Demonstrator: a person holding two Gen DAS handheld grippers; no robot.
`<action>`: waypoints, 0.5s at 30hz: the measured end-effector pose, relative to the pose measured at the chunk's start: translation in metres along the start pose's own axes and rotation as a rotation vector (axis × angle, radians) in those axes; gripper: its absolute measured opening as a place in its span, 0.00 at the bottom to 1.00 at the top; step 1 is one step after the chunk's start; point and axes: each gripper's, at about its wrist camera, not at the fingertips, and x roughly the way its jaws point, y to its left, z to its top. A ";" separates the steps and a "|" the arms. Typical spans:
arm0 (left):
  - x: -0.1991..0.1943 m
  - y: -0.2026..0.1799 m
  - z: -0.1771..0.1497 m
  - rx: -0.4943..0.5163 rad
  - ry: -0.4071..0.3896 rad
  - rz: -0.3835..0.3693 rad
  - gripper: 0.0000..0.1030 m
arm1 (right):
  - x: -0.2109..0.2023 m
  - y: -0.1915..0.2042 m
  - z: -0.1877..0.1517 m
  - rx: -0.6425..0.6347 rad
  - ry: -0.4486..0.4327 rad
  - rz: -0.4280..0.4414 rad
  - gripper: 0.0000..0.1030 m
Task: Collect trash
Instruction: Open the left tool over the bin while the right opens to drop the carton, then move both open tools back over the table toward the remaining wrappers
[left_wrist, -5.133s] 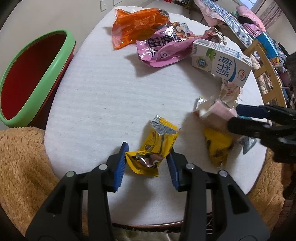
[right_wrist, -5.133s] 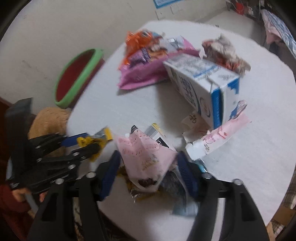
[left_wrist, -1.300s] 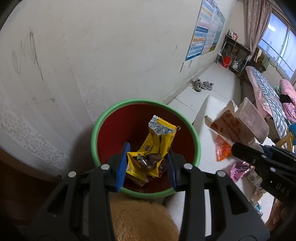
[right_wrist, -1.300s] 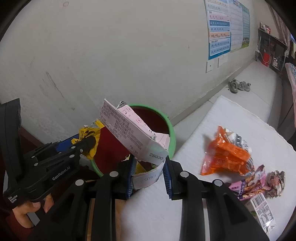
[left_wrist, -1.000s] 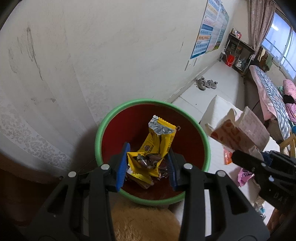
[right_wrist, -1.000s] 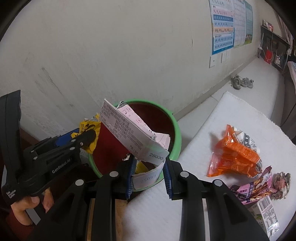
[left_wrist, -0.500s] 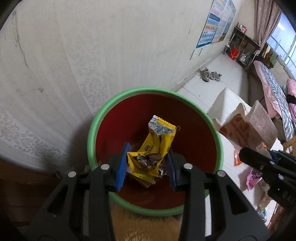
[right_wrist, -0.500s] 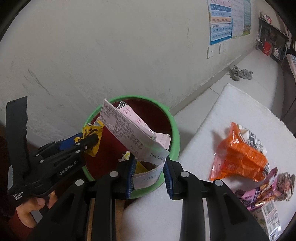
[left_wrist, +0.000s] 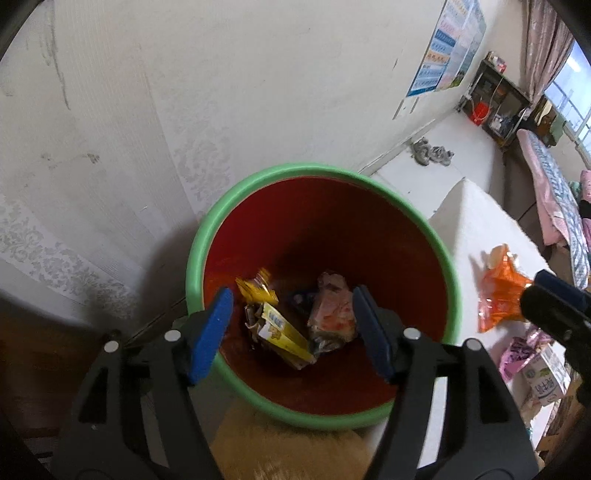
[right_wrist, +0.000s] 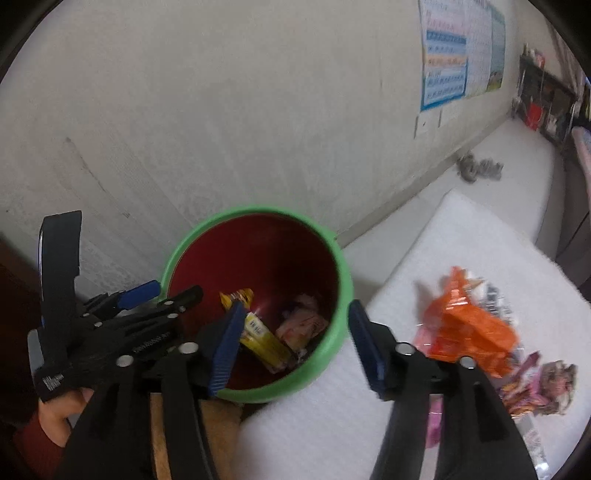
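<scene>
Left gripper (left_wrist: 295, 332): I hold it over the mouth of the bin, pointing steeply down; its fingers (left_wrist: 210, 334) are opening and stand wide, with nothing pressed between them.
Right gripper (right_wrist: 293, 345): I hold it over the near rim of the bin; its fingers (right_wrist: 225, 349) are opening too, wide apart and holding nothing. In the left wrist view its blue tip shows at the right edge.
Bin (left_wrist: 221, 206): red inside with a green rim, standing on the floor against the wall, just beside the table edge.
Yellow wrapper (left_wrist: 284, 334): it lies at the bottom of the bin, free of my fingers, seen through the gap of the left gripper.
Pink packet (left_wrist: 332, 314): crumpled, at the bottom of the bin, right of the yellow wrapper and touching it or nearly so.
Table (right_wrist: 461, 240): white top, right of the bin.
Orange bag (right_wrist: 469, 332): it lies on the table, near the bin side.
Purple wrappers (right_wrist: 535, 391): on the table beyond the orange bag, partly blurred.
Milk carton (left_wrist: 543, 380): at the right edge of the left wrist view, on the table.
Person's hand (right_wrist: 62, 410): it grips the left gripper's handle, a red sleeve at the wrist.
</scene>
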 end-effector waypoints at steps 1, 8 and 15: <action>-0.005 -0.002 -0.001 0.005 -0.011 -0.003 0.63 | -0.010 -0.003 -0.004 -0.014 -0.027 -0.020 0.64; -0.047 -0.045 -0.021 0.095 -0.079 -0.084 0.67 | -0.090 -0.041 -0.044 -0.002 -0.155 -0.136 0.90; -0.073 -0.129 -0.075 0.297 -0.025 -0.252 0.71 | -0.140 -0.115 -0.114 0.176 -0.068 -0.207 0.93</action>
